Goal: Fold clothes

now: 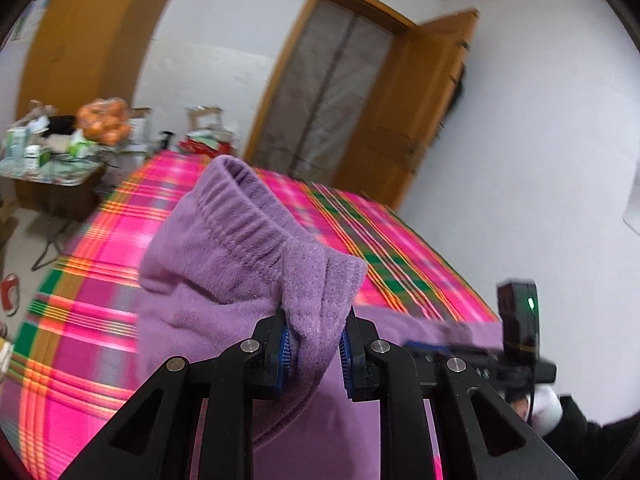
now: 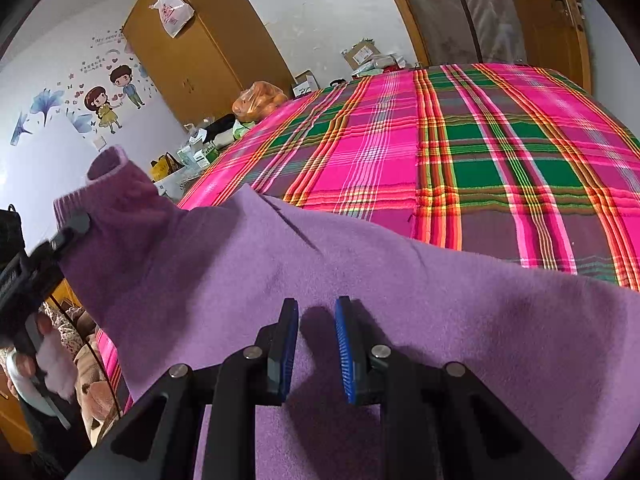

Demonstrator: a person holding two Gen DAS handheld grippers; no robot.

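The left gripper (image 1: 314,354) is pinching the purple fleece trousers (image 1: 240,248) by their waistband, lifting it off the plaid bedspread (image 2: 480,152), seemingly for folding, while the right gripper (image 2: 316,350) is hovering spread over the cloth

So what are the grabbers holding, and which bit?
The left gripper pinches the purple garment by a bunched fold just below its ribbed band. The right gripper is open above the cloth and holds nothing.
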